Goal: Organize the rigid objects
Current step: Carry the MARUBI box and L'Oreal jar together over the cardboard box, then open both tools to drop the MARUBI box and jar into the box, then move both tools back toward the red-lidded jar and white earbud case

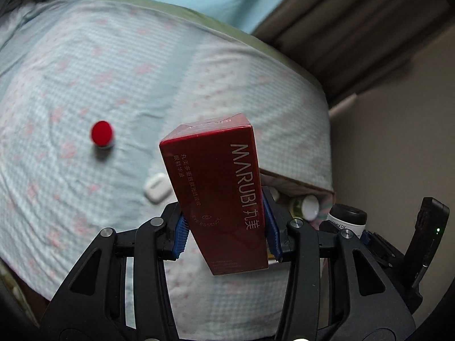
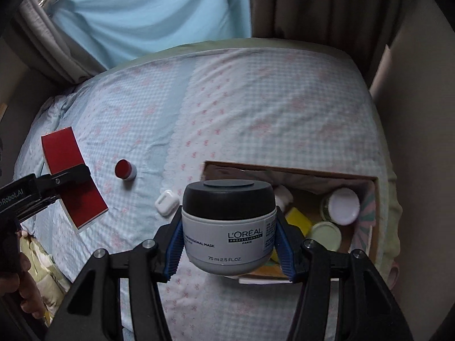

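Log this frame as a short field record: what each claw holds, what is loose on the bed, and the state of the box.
left claw: shut on red MARUBI carton, held above the bed
right claw: shut on grey L'Oreal jar, black lid up
loose on bedsheet: red-lidded small jar; white earbud case
cardboard box: open, on the bed's right side, already holds a white-lidded jar, a pale green lid and a yellow item
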